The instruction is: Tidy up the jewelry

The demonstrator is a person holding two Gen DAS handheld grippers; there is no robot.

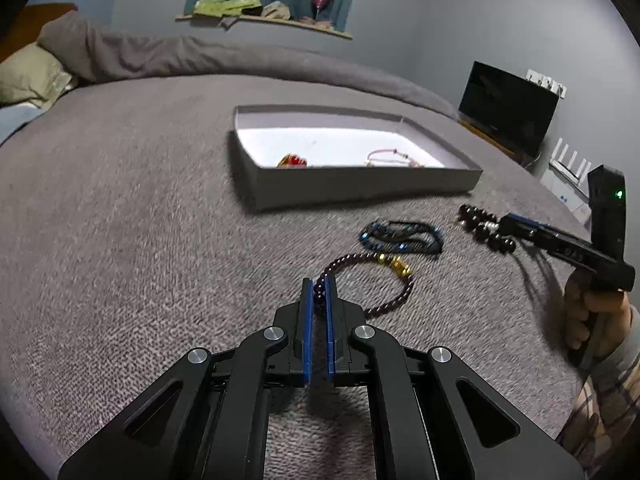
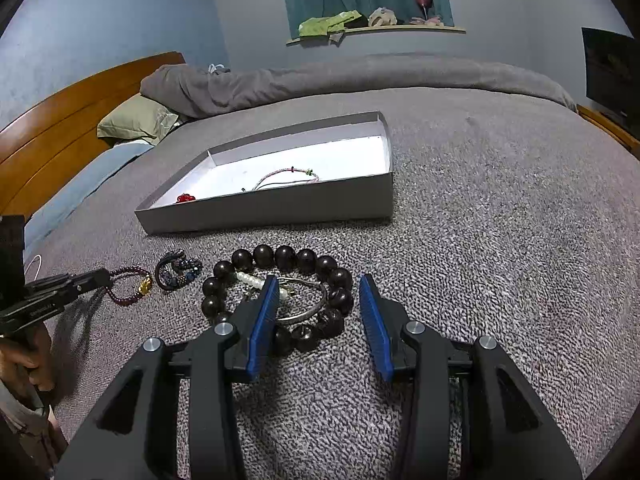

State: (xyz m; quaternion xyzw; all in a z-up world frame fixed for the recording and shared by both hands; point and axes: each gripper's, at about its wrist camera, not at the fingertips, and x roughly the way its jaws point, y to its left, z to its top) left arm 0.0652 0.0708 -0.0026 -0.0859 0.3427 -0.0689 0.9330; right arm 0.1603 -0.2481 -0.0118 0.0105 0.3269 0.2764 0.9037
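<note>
My left gripper (image 1: 319,286) is shut on a purple bead bracelet (image 1: 394,300) with a gold charm; the rest of it trails over the grey bedcover. The right wrist view shows the same bracelet (image 2: 128,300) at the left gripper's tip. My right gripper (image 2: 319,284) stands open above a ring of big dark beads (image 2: 280,258) that lies around a silver bangle (image 2: 308,312) and a white pearl piece (image 2: 250,279). A blue bead bracelet (image 1: 400,236) lies between the two. The grey box (image 1: 360,184) beyond holds a red item (image 1: 293,160) and a pink cord bracelet (image 1: 394,157).
Everything lies on a bed with a grey cover (image 2: 500,220). A rolled grey duvet (image 2: 360,76), a green pillow (image 2: 136,124) and a wooden headboard (image 2: 60,120) are at the far side. A dark monitor (image 1: 508,108) stands off the bed's right edge.
</note>
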